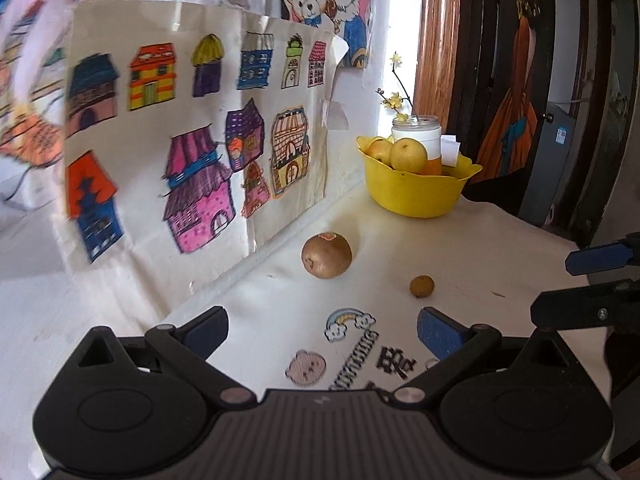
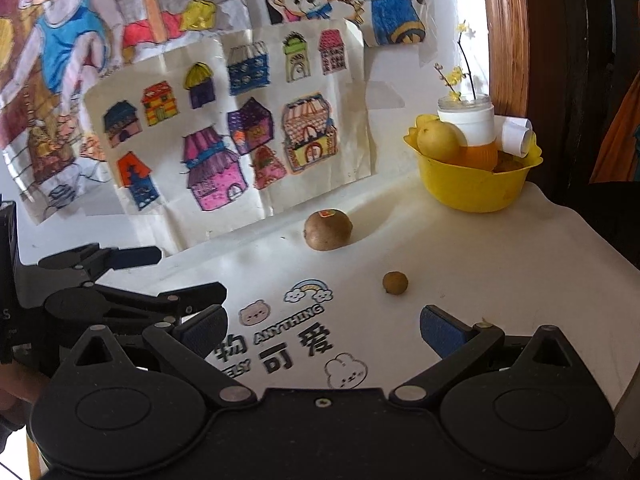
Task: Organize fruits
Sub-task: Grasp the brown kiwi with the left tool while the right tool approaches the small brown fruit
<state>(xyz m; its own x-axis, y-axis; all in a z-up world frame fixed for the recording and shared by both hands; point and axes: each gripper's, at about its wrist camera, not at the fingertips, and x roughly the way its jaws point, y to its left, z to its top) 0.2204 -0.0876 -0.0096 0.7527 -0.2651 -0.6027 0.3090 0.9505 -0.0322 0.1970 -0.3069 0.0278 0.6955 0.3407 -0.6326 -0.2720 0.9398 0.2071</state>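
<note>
A: What did the surface look like?

B: It was a white desk (image 2: 500, 264) set against a white wall, with cartoon stickers (image 2: 292, 332) and printed lettering on its near part. A child's drawing of coloured houses (image 1: 192, 148) was taped to the wall, with more colourings above it, and dark wooden panels stood past the desk's far right corner.

A: And the fruit?

B: A brown kiwi (image 2: 328, 230) with a small orange label on top lay near the desk's back edge, just beside the wall. A much smaller brown round fruit (image 2: 395, 282), perhaps a longan, sat apart from it, nearer the front. At the far right corner stood a yellow bowl (image 1: 412, 192) holding yellow pears (image 1: 408, 154), a white and orange jar (image 2: 472, 132) with a flowering twig, and a roll of paper.

A: The grippers?

B: The left gripper (image 1: 322, 332) hovered over the stickers, its blue-padded jaws spread wide and holding nothing. The right gripper (image 2: 324, 330) was likewise spread and empty above the lettering, with the small fruit just ahead of its right finger. Each showed at the edge of the other's view.
</note>
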